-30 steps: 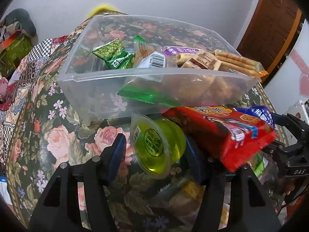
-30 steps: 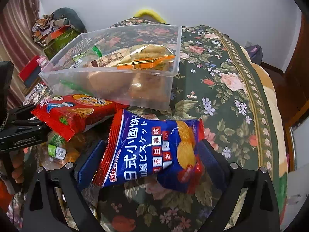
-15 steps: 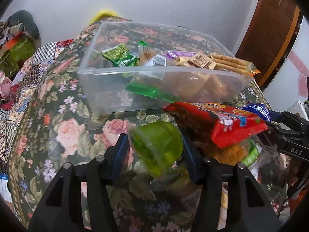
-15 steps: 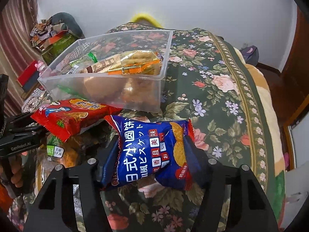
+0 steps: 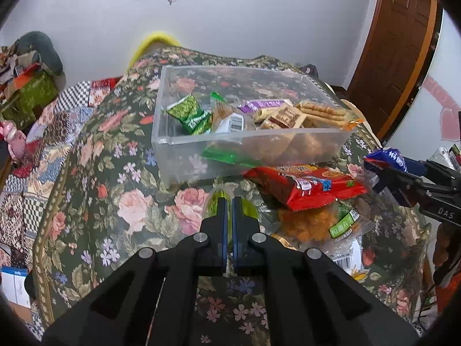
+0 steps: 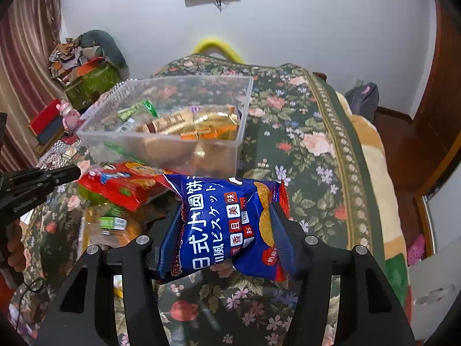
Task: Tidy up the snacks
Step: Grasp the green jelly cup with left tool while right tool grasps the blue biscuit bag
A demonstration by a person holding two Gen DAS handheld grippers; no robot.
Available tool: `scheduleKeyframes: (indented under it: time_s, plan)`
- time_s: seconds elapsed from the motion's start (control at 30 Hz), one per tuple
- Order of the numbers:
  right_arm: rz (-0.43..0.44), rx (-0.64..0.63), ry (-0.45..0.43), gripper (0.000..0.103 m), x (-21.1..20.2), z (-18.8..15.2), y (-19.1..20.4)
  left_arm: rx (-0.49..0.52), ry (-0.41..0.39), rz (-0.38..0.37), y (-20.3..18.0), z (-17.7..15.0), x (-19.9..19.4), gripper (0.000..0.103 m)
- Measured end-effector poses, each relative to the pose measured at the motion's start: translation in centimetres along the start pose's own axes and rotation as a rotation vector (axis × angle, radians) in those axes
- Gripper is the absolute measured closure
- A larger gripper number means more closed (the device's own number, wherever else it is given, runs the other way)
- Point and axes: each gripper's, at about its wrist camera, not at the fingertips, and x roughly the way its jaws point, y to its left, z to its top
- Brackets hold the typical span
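- Pinching a glossy, crinkled blue biscuit packet [image 6: 230, 225], the right tongs [image 6: 227, 216] hold it above the floral cloth-covered table [image 6: 302, 150].
- Left tongs [image 5: 229, 201] are clenched over a translucent green jelly cup [image 5: 250, 210].
- Clear rectangular plastic bin [image 5: 184, 155] holds wrapped snacks, near the packet.

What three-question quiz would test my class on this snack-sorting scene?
1. True or false: the clear bin is empty.
2. The right hand-held gripper is shut on: A) a red pack, B) the blue biscuit packet, C) a green pouch.
3. Fill in: the red snack pack lies ___ the bin, on the floral cloth.

Key: 1 false; 2 B; 3 outside.
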Motion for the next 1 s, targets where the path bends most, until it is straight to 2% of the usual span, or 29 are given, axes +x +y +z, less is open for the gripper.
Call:
scheduleKeyframes:
  time_s: [0.03,0.07,0.1,0.17,0.2,0.43,0.47,0.57,0.73,1.0]
  plan:
    - [0.003,0.002,-0.002,0.048,0.0,0.1,0.0,-0.007,0.013,-0.007,0.1,0.0,0.2,0.095]
    - [0.008,0.005,-0.004,0.048,-0.1,0.1,-0.1,-0.01,0.023,-0.016,0.2,-0.1,0.4,0.083]
    - [0.01,0.005,-0.005,0.048,-0.1,0.1,-0.1,-0.013,0.029,-0.022,0.2,-0.2,0.6,0.066]
    - [0.011,0.004,-0.005,0.048,-0.1,0.1,0.0,-0.009,0.034,-0.023,0.0,-0.5,1.0,0.049]
    - [0.011,0.003,-0.004,0.048,0.0,0.1,-0.1,-0.001,0.04,-0.019,-0.1,-0.6,1.4,0.047]
    - [0.013,0.014,0.005,0.048,0.2,-0.2,-0.2,0.009,0.098,0.009,-0.3,-0.9,4.9,0.047]
    - [0.013,0.016,0.005,0.048,0.2,-0.1,-0.2,-0.004,0.109,0.008,0.0,-0.8,5.4,0.05]
    - [0.012,0.019,0.004,0.048,0.2,-0.1,-0.4,-0.025,0.102,0.01,0.5,-0.7,5.9,0.052]
    - [0.014,0.028,-0.006,0.048,-0.1,0.1,-0.6,0.046,0.056,0.063,-0.1,-1.1,4.9,0.059]
    - [0.021,0.014,-0.051,0.048,-1.5,1.4,0.1,0.0,0.01,0.026,0.7,-0.7,1.4,0.06]
